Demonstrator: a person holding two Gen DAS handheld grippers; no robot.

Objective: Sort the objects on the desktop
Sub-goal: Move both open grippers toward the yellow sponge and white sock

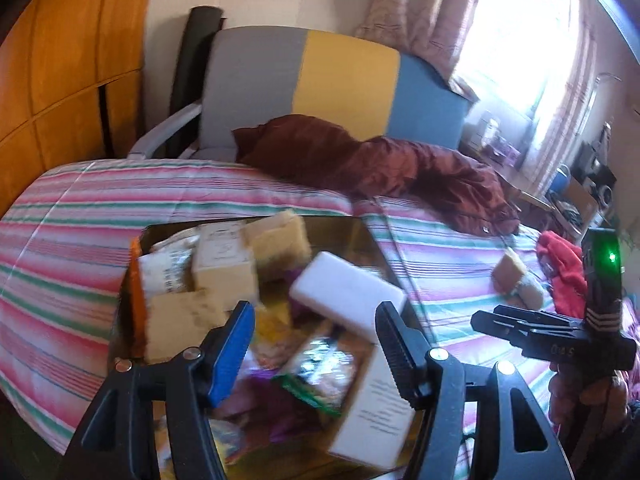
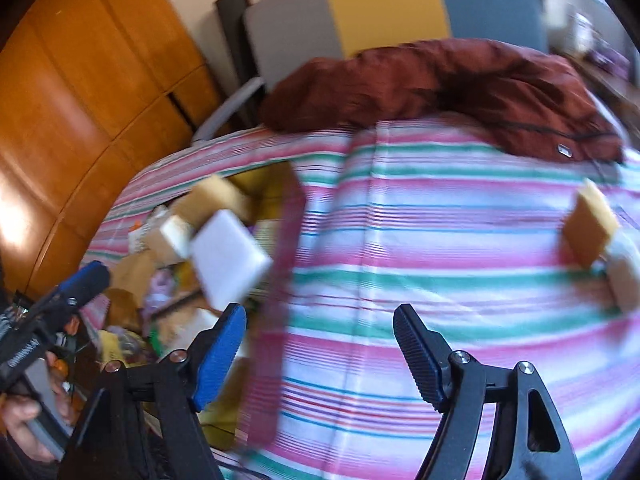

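A box (image 1: pixel 128 280) full of mixed objects sits on a striped bedspread (image 1: pixel 80 208). In it lie a white block (image 1: pixel 348 294), tan sponges (image 1: pixel 280 236), a cream carton (image 1: pixel 224 268), a green snack packet (image 1: pixel 320 372) and a white printed box (image 1: pixel 380 412). My left gripper (image 1: pixel 316 320) is open and empty just above the box. My right gripper (image 2: pixel 320 322) is open and empty over the bedspread (image 2: pixel 440 240), right of the box (image 2: pixel 280 256). A tan sponge (image 2: pixel 588 224) and a pale sponge (image 2: pixel 624 280) lie apart on the bedspread at the right. The white block (image 2: pixel 226 260) shows in the right wrist view too.
A dark red jacket (image 1: pixel 380 164) lies across the bed's far side. A grey, yellow and blue chair back (image 1: pixel 320 80) stands behind it. A wooden wardrobe (image 1: pixel 60 72) is at the left. A red cloth (image 1: pixel 564 264) lies at the bed's right.
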